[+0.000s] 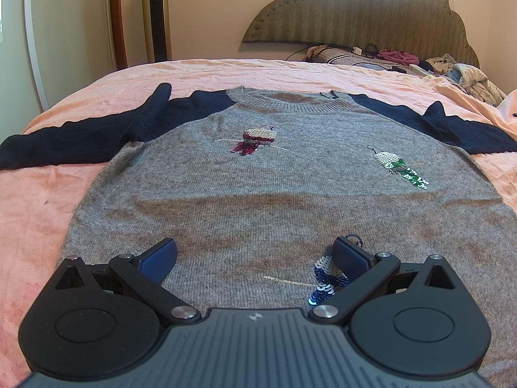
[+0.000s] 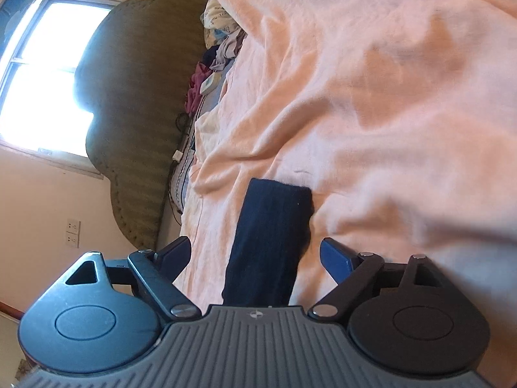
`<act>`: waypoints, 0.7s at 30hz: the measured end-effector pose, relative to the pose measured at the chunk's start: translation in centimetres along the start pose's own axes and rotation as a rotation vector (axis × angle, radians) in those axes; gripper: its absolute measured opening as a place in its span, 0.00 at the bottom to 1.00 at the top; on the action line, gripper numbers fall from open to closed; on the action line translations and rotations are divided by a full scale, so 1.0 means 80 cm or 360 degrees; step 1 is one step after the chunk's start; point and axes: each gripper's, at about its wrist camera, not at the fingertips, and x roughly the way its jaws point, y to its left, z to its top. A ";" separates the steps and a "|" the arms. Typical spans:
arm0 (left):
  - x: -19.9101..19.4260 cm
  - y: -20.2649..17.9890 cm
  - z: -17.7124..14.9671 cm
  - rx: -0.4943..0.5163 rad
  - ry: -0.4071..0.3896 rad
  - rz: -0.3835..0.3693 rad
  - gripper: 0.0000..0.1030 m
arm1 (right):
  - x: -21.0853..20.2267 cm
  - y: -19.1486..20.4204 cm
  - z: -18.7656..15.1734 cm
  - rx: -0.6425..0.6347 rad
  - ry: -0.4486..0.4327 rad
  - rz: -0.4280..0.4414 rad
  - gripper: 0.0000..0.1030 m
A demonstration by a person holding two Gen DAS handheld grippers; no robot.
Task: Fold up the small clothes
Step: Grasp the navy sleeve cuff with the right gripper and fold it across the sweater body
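A small grey knit sweater [image 1: 258,187] with dark navy sleeves and sequin birds lies flat, front up, on the pink bedsheet [image 1: 48,213]. My left gripper [image 1: 255,257] hovers open over the sweater's lower part, its right finger beside a blue sequin bird [image 1: 326,281]. In the right wrist view, rolled sideways, one navy sleeve [image 2: 271,239] runs between the fingers of my right gripper [image 2: 255,255]. The jaws stand wide apart there, and the pads do not press on the sleeve. The sleeve's cuff end lies just past the fingertips.
A padded olive headboard [image 1: 371,16] stands at the far end, with a heap of clothes and cables [image 1: 420,64] below it. A tall tower fan [image 1: 156,16] and a white door stand at the back left. A bright window [image 2: 42,74] is beside the headboard. The pink sheet is rumpled [image 2: 387,97].
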 end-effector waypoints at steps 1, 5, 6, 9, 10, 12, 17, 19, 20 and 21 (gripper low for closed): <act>0.000 0.000 0.000 0.0000 0.0000 0.0000 1.00 | 0.009 0.002 0.000 -0.0028 -0.0009 -0.0013 0.78; 0.000 0.000 0.000 -0.0001 0.0000 0.0000 1.00 | 0.043 0.016 0.013 -0.0203 -0.0009 -0.0132 0.38; 0.000 0.000 0.000 -0.0001 -0.0001 0.0000 1.00 | 0.047 0.016 0.014 -0.0220 -0.0014 -0.0162 0.21; 0.000 0.000 0.000 -0.0001 -0.0001 -0.0001 1.00 | 0.043 0.017 0.012 -0.0182 -0.0042 -0.0132 0.14; 0.000 0.000 0.000 -0.0001 -0.0001 -0.0001 1.00 | 0.036 0.025 0.006 -0.0200 -0.0050 -0.0091 0.14; 0.000 0.000 0.000 -0.0002 -0.0001 -0.0002 1.00 | 0.022 0.061 -0.018 -0.0326 -0.0012 0.0045 0.14; 0.000 -0.001 0.000 -0.0004 -0.0003 -0.0004 1.00 | -0.012 0.173 -0.160 -0.0764 0.0272 0.0464 0.14; 0.000 -0.001 0.000 -0.0004 -0.0002 -0.0004 1.00 | -0.009 0.201 -0.224 -0.0884 0.0412 0.0565 0.14; 0.000 -0.001 0.000 -0.0004 -0.0002 -0.0004 1.00 | -0.002 0.211 -0.258 -0.0938 0.0497 0.0587 0.14; 0.000 -0.001 0.000 -0.0003 -0.0003 -0.0004 1.00 | 0.006 0.216 -0.287 -0.0987 0.0564 0.0581 0.14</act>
